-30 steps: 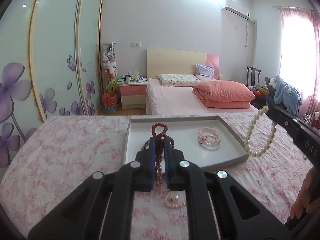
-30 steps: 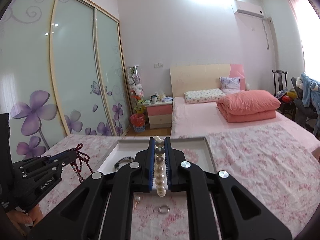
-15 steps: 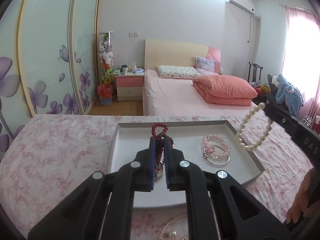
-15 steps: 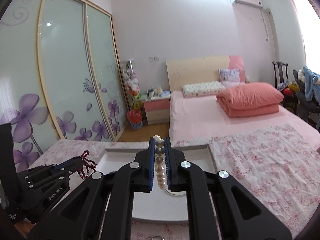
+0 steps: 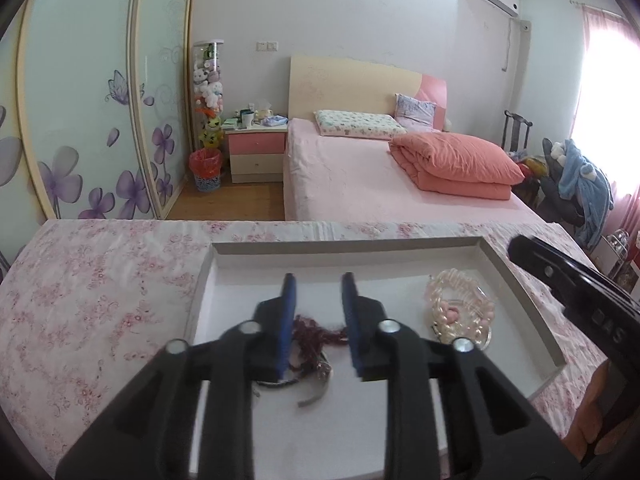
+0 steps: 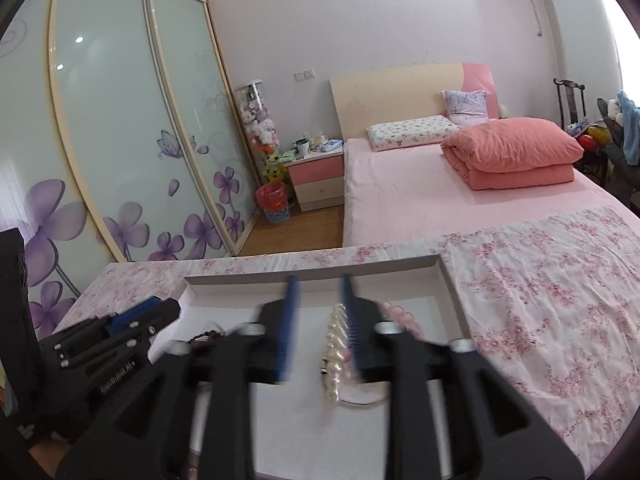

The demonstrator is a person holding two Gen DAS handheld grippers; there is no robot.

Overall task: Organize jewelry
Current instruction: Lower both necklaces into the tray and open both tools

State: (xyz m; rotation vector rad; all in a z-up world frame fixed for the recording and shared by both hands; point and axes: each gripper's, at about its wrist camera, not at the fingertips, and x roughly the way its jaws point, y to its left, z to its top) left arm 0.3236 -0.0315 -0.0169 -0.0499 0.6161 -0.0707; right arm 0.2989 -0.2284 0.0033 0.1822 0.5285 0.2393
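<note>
Left wrist view: two tools (image 5: 317, 320) (image 6: 318, 326), jaws opening, over one tray (image 5: 400, 248) holding one red bead string (image 5: 316, 334) and one pearl strand (image 6: 335, 354).

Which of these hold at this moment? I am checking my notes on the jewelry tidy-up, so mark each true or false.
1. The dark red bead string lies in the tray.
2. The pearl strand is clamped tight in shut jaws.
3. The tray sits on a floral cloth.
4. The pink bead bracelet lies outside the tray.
1. True: the dark red bead string lies on the tray floor between the left gripper's opening jaws.
2. False: the right gripper's jaws are opening; the pearl strand hangs beside one pad.
3. True: the floral cloth lies under the tray.
4. False: the pink bead bracelet lies inside the tray.
</note>
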